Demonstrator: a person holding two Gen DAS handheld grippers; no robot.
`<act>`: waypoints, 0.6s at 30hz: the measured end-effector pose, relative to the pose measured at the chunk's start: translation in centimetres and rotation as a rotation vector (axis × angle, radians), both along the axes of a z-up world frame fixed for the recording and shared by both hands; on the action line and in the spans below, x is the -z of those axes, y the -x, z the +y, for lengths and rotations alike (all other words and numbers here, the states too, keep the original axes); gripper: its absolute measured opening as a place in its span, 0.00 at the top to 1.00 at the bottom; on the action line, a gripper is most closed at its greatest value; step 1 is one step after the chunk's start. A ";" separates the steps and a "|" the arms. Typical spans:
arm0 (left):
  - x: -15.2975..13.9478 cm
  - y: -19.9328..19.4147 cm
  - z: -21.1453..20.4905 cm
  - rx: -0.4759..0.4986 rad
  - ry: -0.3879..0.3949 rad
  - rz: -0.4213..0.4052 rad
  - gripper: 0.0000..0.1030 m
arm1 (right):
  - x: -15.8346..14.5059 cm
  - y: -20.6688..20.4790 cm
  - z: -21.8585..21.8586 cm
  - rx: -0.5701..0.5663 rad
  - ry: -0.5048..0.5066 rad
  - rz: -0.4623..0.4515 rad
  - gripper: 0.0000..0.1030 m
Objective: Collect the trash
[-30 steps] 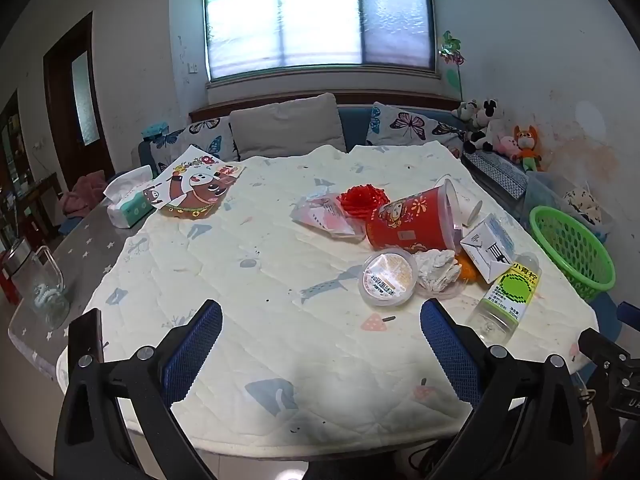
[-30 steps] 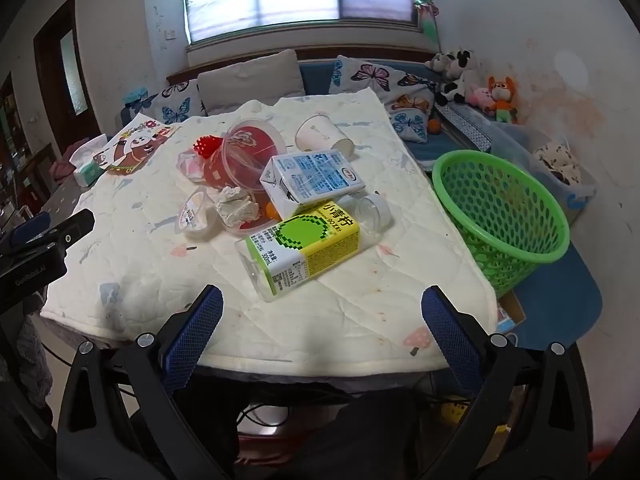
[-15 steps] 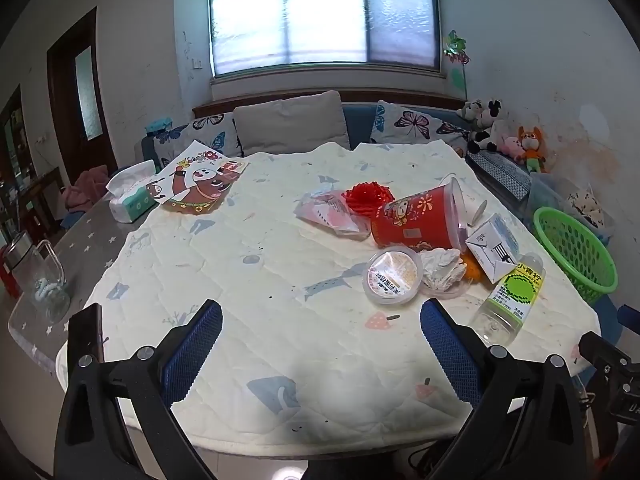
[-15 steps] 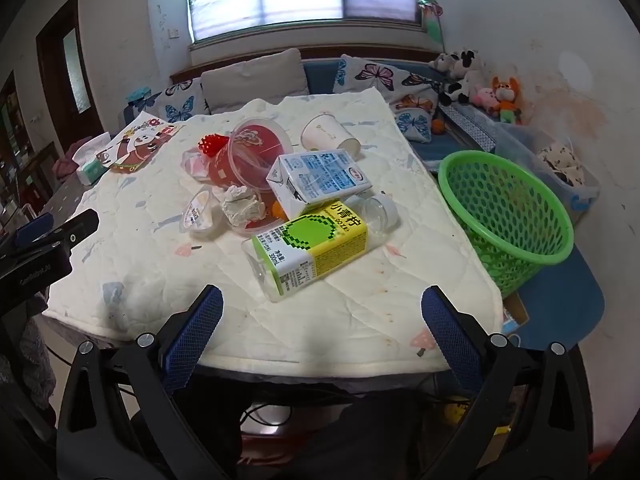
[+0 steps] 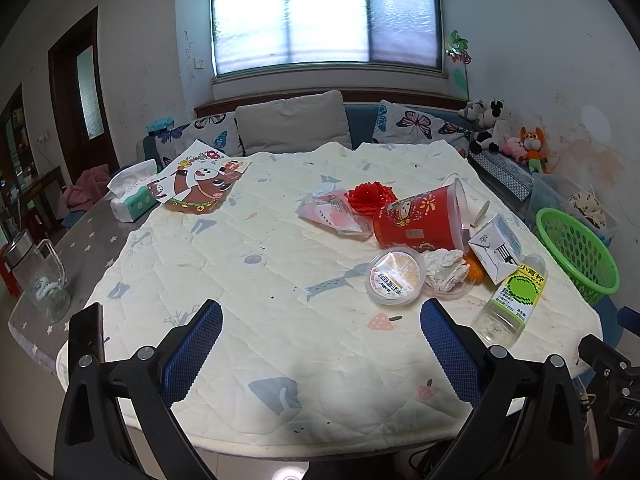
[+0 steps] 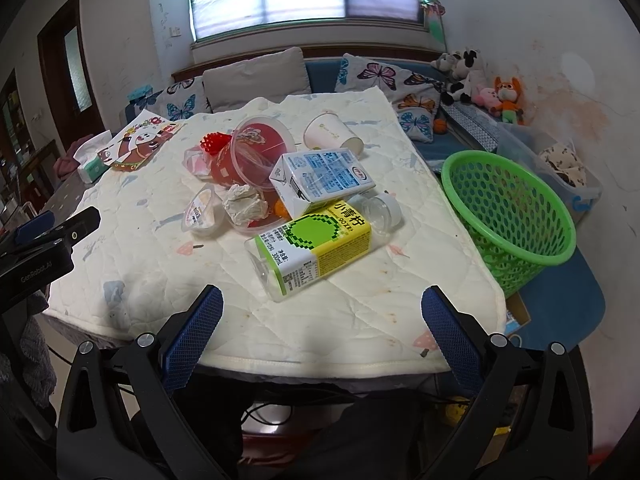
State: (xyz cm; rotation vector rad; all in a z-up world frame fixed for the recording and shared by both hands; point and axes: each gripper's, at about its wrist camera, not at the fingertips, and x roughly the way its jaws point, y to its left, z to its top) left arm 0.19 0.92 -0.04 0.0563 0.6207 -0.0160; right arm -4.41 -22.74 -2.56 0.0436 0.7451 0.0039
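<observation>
At the far left of the bench [image 5: 72,240] stand a glass jug [image 5: 38,276] and a tissue pack [image 5: 130,192], with a cartoon picture [image 5: 196,184] just beyond; none of that looks like trash to me. The left gripper [image 5: 320,344] hangs over the near edge, its jaws wide apart and holding nothing.

The trash lies bunched right of centre. A crinkly wrapper [image 5: 332,214] and a red paper flower [image 5: 370,196] would be feather-light and limp, best pinched at a loose fold. The red tub [image 5: 418,222] lies tipped on its side, thin-walled, so I would take it by the rim. In front of it sit a small sealed cup [image 5: 395,277], probably slick, and a crumpled tissue [image 6: 245,204] that will squash to nothing. Next come the milk carton [image 6: 320,178], stiff if gripped across its flat sides, and a paper cup [image 6: 332,134] behind it. Nearest the right gripper [image 6: 322,324], whose jaws also stand apart and empty, the clear bottle [image 6: 316,246] lies on its side: light, smooth, likely to roll, so grip it across the labelled body. The green basket [image 6: 512,204] waits off the bench's right edge.

Compared with a second ago, both grippers have edged forward, nothing else moved.
</observation>
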 end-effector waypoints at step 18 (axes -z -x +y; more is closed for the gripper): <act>0.4 -0.4 0.5 -0.012 0.002 0.006 0.07 | 0.3 -0.4 0.0 -0.002 -0.005 0.010 0.04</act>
